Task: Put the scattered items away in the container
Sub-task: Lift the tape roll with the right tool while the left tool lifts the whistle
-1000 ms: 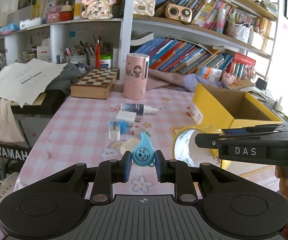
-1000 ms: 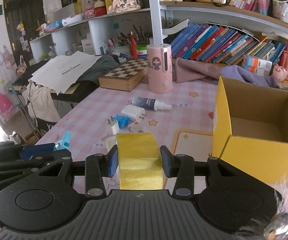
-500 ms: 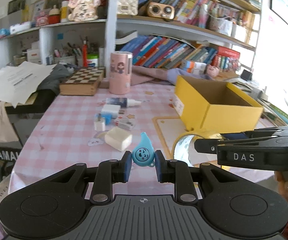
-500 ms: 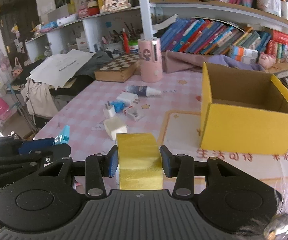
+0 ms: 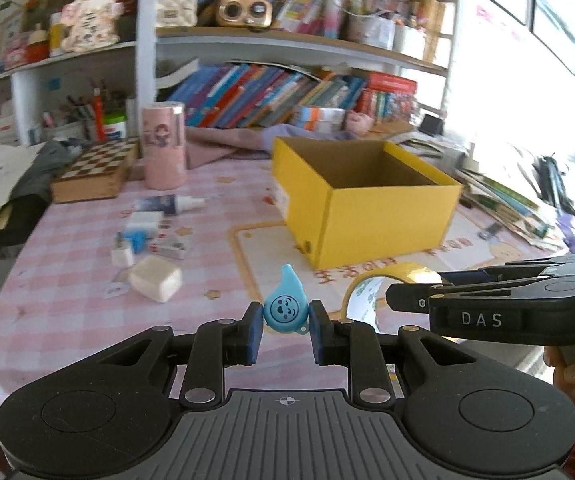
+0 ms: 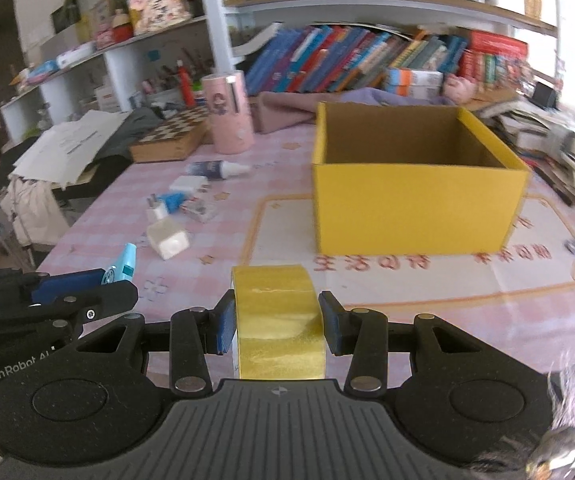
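box (image 6: 415,204) now sits nearer and more central in both views than a second ago; both hands have swung toward it, so drop-off looks close; left claw (image 5: 286,326) clamps blue charm (image 5: 285,308); right claw (image 6: 275,320) clamps tape roll (image 6: 277,316); box ahead of both, well apart; other bits lie on table (image 6: 99,216).

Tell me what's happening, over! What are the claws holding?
Left claw shut on blue droplet toy. Right claw shut on yellow tape roll. Yellow box ahead, open, nothing blocking. Small items remain on table, over.
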